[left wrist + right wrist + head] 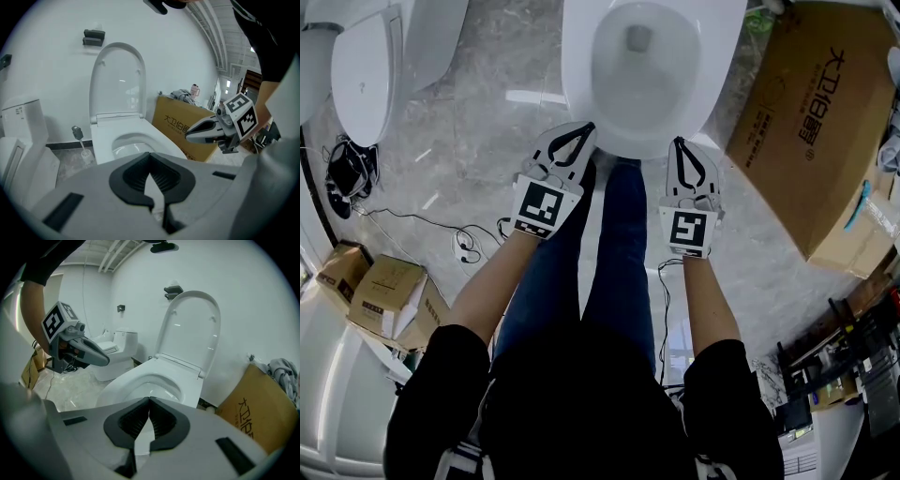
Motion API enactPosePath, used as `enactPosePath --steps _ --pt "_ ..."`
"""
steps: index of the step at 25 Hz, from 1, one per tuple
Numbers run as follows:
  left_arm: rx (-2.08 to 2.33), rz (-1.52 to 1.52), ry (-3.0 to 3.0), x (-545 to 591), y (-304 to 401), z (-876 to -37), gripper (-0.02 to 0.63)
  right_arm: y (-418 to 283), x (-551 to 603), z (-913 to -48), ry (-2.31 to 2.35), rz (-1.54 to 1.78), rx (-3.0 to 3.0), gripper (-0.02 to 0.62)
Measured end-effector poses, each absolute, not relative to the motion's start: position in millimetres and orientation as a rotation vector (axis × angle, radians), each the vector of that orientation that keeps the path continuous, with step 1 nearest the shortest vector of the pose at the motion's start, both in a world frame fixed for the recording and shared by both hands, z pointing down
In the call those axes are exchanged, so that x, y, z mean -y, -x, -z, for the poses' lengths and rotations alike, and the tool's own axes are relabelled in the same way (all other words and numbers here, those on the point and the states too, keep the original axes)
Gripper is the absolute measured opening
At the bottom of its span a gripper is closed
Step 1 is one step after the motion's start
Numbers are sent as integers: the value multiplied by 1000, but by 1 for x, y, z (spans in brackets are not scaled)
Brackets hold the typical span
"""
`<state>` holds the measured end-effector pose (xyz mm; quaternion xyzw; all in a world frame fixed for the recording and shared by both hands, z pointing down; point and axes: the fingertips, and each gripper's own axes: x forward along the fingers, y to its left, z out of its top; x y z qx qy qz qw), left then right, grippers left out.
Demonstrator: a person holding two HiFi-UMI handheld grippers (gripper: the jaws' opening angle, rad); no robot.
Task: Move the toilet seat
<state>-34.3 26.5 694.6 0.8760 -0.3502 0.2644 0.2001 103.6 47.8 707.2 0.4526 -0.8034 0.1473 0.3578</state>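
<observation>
- Lying flat on the white bowl [647,80], the toilet seat [577,66] sits directly ahead of you, with its lid [117,79] raised upright against the wall.
- Your left gripper [584,128] hovers just short of the seat's near rim, jaws pressed together with nothing between them.
- Your right gripper [679,143] hangs alongside at the same rim, jaws likewise closed and empty; whether either tip touches the seat cannot be told.
- Your legs in blue jeans [623,244] stand between the two grippers, facing the bowl.
- A small black fixture [93,36] is mounted on the wall above the raised lid.
- A large cardboard box [811,122] printed with dark characters stands just beside the toilet on your right.
- A toilet brush [77,133] in its holder stands by the wall on your left, and a second toilet [366,75] sits farther that way.
- Black cables [342,173] lie tangled on the marble floor [478,141] near small cardboard boxes [384,295].
</observation>
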Motion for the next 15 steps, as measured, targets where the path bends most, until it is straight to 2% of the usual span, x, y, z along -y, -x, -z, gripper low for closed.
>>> enactPosePath --steps 15 --pt "869 -884 -2457 -55 33 -731 8 -106 -69 -741 -1107 -359 2057 23"
